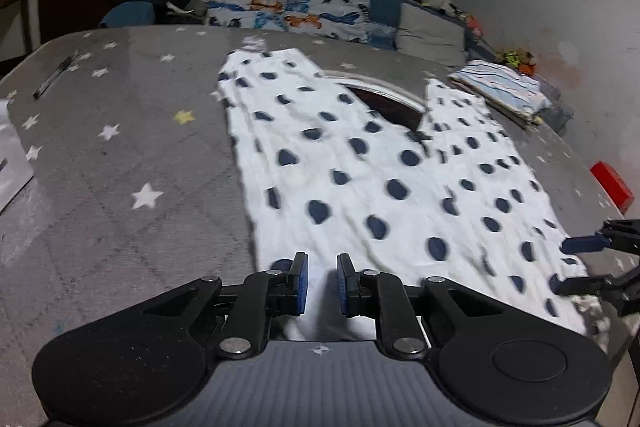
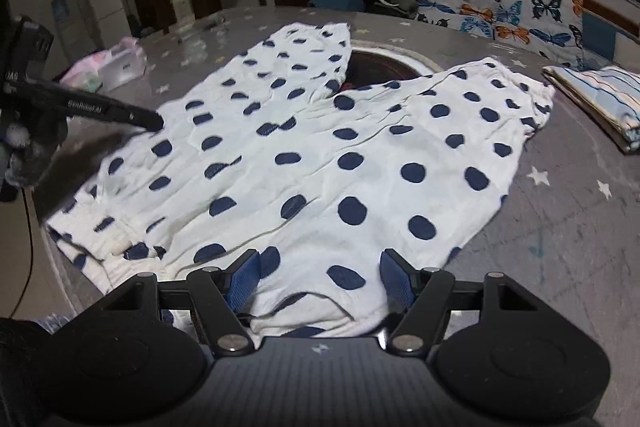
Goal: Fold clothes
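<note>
At the left edge of my left wrist view a white box (image 1: 10,163) sits on the grey star-print bench (image 1: 120,147). In the middle of that frame the white trousers with navy dots (image 1: 340,163) lie spread flat, both legs running toward the upper part, a dark round opening (image 1: 390,107) showing between them. My left gripper (image 1: 322,285) at bottom centre stands narrow, pinching a fold of the trousers' white cloth between its blue pads (image 1: 303,283). Upper right lies a folded striped garment (image 1: 502,89), and a red object (image 1: 612,185) at the right edge. In my right wrist view, my right gripper (image 2: 320,277) stands wide over the waistband, whose cloth lies between the fingers; I cannot tell whether they press it.
</note>
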The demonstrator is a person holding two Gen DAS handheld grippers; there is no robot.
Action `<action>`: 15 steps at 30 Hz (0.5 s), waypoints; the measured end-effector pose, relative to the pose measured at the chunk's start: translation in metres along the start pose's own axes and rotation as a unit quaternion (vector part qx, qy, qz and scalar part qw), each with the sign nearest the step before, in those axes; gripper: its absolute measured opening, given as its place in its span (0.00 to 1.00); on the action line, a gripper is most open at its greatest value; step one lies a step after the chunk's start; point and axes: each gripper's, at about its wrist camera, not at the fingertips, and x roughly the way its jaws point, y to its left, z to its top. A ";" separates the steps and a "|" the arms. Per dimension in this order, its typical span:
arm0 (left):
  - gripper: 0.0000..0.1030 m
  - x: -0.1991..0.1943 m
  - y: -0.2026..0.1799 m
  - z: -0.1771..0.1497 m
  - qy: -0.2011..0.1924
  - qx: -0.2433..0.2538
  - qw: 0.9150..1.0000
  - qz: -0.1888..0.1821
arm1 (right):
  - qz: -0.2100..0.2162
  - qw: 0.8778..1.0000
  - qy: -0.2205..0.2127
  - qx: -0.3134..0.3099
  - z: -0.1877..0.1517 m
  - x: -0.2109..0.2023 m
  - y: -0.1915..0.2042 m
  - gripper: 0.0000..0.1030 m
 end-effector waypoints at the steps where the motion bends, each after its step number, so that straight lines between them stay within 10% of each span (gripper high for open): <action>1: 0.22 -0.002 -0.007 0.000 -0.001 0.006 1.000 -0.010 | -0.004 1.000 0.001 0.001 -0.001 -0.001 -0.001 0.66; 15: 0.47 -0.006 -0.165 -0.032 0.045 0.155 0.962 -0.220 | -0.047 0.998 -0.034 0.039 0.005 -0.027 -0.027 0.63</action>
